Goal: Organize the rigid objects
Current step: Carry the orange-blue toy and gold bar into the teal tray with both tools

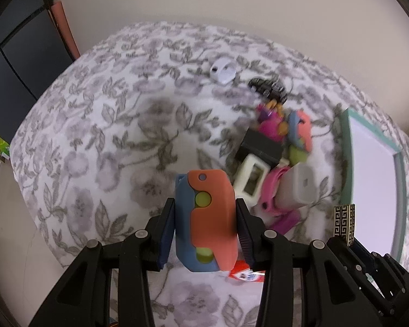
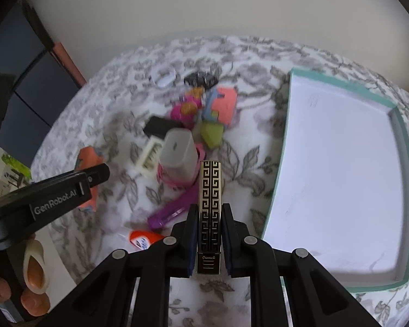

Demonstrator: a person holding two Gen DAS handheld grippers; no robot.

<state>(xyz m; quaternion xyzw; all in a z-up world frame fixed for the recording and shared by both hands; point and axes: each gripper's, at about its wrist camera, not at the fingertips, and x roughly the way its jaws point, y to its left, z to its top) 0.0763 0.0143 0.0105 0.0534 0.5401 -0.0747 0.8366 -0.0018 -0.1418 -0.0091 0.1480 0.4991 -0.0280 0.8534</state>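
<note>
Gold-black bar [image 2: 209, 212] in right tongs [image 2: 209, 234]

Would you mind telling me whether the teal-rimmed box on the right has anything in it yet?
Empty. The teal-rimmed box shows only its bare white floor in the right wrist view; the toys still lie outside it on the floral cloth.

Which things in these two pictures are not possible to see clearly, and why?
- Red and white packet: left wrist view, mostly hidden behind the orange and blue toy and a finger of the left hand-held gripper.
- Black object at the far edge of the pile: right wrist view, blurred and small.
- Teal-rimmed box: left wrist view, cut off at the right.
</note>
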